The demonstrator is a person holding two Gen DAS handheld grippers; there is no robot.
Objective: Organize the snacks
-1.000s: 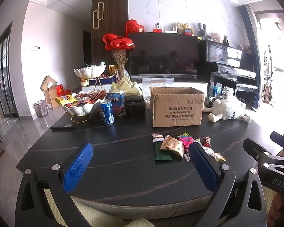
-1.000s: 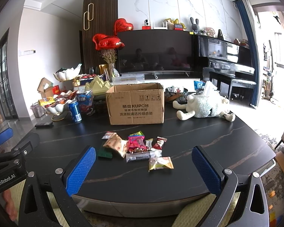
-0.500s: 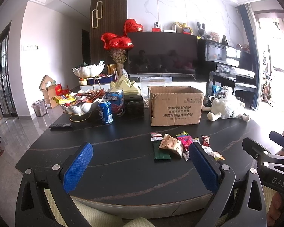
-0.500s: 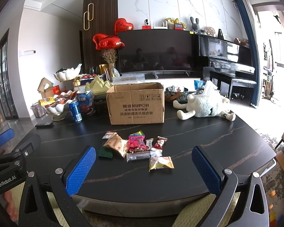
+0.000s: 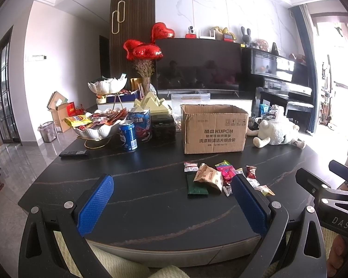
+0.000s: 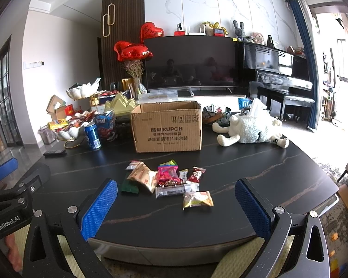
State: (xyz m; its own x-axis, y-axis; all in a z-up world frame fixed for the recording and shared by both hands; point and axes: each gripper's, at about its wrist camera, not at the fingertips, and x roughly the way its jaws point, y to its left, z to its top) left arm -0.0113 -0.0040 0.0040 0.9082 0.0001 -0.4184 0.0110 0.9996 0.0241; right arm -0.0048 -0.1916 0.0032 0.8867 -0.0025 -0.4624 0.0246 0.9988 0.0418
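Several snack packets lie in a loose pile (image 6: 169,180) on the dark table (image 6: 255,162), in front of an open cardboard box (image 6: 167,127). The pile holds a tan packet (image 6: 142,177), a pink bag (image 6: 168,173), a dark green packet (image 6: 130,186) and a gold packet (image 6: 197,199) nearest me. In the left wrist view the pile (image 5: 211,178) is right of centre and the box (image 5: 214,128) is behind it. My left gripper (image 5: 171,205) and my right gripper (image 6: 174,208) are both open and empty, held at the table's near edge, short of the pile.
At the back left stand a white bowl of snacks (image 5: 97,127), a blue can (image 5: 128,135) and a blue tin (image 5: 140,124). A remote (image 5: 73,153) lies on the left. A white plush sheep (image 6: 252,128) lies at the back right. A TV and piano are behind.
Both grippers have edged slightly forward toward the table; the view shifts only a little. Nothing on the table has moved.
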